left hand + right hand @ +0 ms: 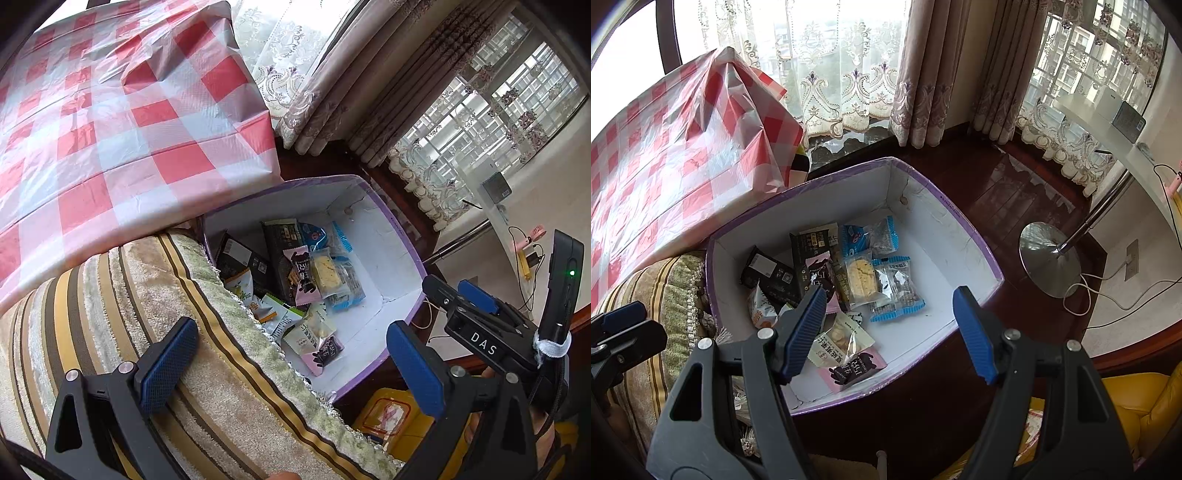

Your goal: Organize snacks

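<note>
Snacks (827,291): about ten | box (964,236): one | grippers: two, empty

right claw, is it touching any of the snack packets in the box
Apart. The right wrist view shows the right claw open and empty above the box; its fingers overlap the snack packets only in the image, pinching nothing.

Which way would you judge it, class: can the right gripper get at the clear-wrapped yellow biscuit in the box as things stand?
Probably yes. The right gripper hangs open above the open-topped box, and the yellow biscuit lies on top of the pile with nothing covering it.
</note>
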A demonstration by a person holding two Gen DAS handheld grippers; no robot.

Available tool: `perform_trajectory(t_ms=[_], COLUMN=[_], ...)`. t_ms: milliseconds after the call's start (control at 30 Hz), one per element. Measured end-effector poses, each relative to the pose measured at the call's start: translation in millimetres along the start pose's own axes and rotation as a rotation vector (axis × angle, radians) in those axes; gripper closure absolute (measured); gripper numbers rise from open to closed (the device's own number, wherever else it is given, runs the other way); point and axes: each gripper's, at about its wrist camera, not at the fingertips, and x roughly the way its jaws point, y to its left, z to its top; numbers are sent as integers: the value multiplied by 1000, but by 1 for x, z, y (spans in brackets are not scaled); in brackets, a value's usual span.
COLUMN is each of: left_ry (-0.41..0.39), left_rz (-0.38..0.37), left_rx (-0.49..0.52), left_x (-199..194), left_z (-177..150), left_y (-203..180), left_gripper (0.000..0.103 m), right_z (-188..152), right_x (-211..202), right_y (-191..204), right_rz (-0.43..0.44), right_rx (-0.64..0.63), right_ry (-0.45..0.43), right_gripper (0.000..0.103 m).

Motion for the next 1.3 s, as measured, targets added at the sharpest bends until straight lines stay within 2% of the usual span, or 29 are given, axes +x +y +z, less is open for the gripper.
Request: perform_trajectory(t_ms=[1300], left_ry=[1], left_rz=[1], left_rx=[-1], left_x=[0], left_z=[1], left_y=[-1], left_gripper=[0], right_z=[1], right_x=[3], right_y=[-1], right_rz=[9], right_rx=[-3], right_ry=[2], right_gripper=[29])
